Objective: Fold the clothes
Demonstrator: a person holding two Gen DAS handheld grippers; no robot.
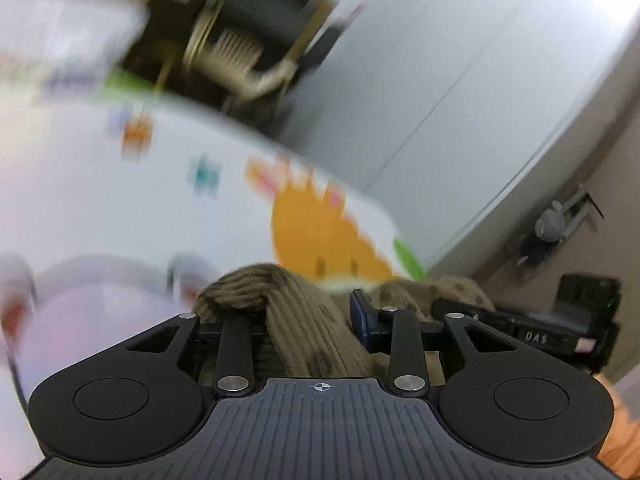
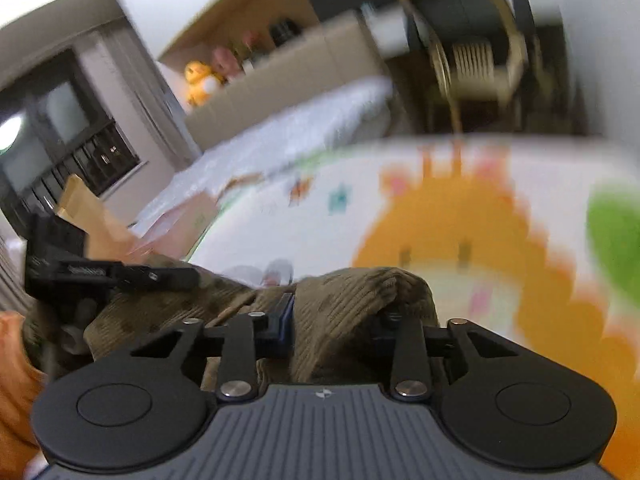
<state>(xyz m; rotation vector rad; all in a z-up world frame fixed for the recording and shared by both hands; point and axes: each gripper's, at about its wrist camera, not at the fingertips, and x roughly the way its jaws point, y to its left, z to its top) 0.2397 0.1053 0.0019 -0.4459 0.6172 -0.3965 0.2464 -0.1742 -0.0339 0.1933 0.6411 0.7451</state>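
A brown ribbed garment (image 1: 304,320) with darker spots is bunched between the fingers of my left gripper (image 1: 308,312), which is shut on it. The same brown garment (image 2: 344,304) fills my right gripper (image 2: 336,312), also shut on the cloth. Both grippers hold it up above a white play mat (image 1: 140,200) printed with an orange lion; the white play mat (image 2: 400,208) lies below in the right wrist view as well. The right gripper (image 1: 500,320) shows at the right of the left wrist view, and the left gripper (image 2: 108,276) at the left of the right wrist view. Both views are motion-blurred.
A chair (image 1: 256,40) with a wooden frame stands beyond the mat, and white cabinet doors (image 1: 440,80) run along the right. A white bed (image 2: 288,136) and a shelf with a yellow plush toy (image 2: 200,80) are at the left. An orange sleeve (image 2: 16,360) is at the lower left.
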